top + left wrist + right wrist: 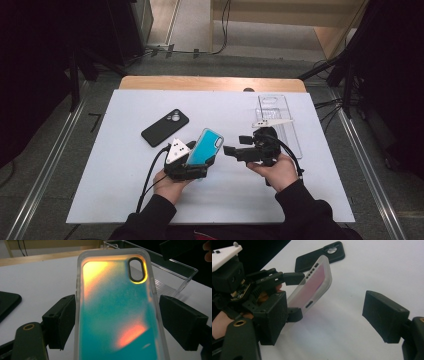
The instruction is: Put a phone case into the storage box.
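in the high view, nearest the camera, a person's left hand is holding the left gripper (197, 162), its jaws clamping an iridescent teal phone case (205, 147) upright near the table's (125, 200) middle. the right gripper (235, 150) is hovering just beside it, jaws wide and empty. a black phone case (165, 127) is lying toward the far left, a clear tray (292, 137) at the far right corner.

in the left gripper view, both pads are pressing the teal case's (117, 310) long sides.

in the right gripper view, its own jaws are standing apart around nothing, the case (312, 287) beyond them.

No readable text, label, brand, number or sign anywhere. Teal phone case (117, 315), centre of frame: plain, no print. Black phone case (165, 127), left of centre: no legible marking. Clear case (280, 122), upper right: blank.
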### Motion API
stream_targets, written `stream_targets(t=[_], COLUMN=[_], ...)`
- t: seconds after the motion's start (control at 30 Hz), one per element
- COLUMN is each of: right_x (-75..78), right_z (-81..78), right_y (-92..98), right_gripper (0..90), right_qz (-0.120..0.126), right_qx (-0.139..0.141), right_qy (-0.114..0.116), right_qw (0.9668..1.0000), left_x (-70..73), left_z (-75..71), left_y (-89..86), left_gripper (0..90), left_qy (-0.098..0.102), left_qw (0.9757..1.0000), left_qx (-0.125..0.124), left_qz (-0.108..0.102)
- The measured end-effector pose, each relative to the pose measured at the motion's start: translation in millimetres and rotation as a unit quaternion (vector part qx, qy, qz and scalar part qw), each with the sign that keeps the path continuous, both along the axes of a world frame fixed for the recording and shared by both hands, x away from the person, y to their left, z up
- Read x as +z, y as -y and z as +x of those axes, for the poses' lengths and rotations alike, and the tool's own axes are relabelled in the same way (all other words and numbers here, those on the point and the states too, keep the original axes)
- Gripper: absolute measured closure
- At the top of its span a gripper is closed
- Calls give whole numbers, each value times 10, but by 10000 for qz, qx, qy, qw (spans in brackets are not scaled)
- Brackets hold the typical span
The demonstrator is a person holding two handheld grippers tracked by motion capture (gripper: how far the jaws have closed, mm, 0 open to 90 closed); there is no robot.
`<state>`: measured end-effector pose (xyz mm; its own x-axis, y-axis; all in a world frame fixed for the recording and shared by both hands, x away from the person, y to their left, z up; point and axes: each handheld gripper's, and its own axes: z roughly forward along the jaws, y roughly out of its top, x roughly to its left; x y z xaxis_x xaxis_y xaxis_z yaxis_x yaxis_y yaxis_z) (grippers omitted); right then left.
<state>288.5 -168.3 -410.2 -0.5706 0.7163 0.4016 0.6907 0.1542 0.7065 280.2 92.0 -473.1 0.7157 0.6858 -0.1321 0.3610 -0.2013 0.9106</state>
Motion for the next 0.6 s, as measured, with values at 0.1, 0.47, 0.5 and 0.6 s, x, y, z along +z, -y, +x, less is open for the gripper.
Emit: stream_targets(t=[0.1, 0.47, 0.5, 0.6], right_x=[18, 21, 13, 6], right_z=[54, 186, 213, 234], right_y=[-35, -134, -150, -164], right_gripper=[192, 199, 202, 208], right_qz=[5, 31, 49, 74], right_qx=[0, 39, 43, 29], right_qy=[-47, -173, -199, -236], right_qw=[10000, 9998, 9998, 9997], left_x=[-10, -49, -52, -54], left_z=[-8, -27, -34, -42], left_y=[9, 29, 36, 51], left_gripper=[164, 164, 164, 164], left_qy=[73, 181, 199, 222], left_qw=[10000, 9998, 9997, 9996], left_qx=[-8, -1, 21, -9], left_qz=[-27, -117, -134, -146])
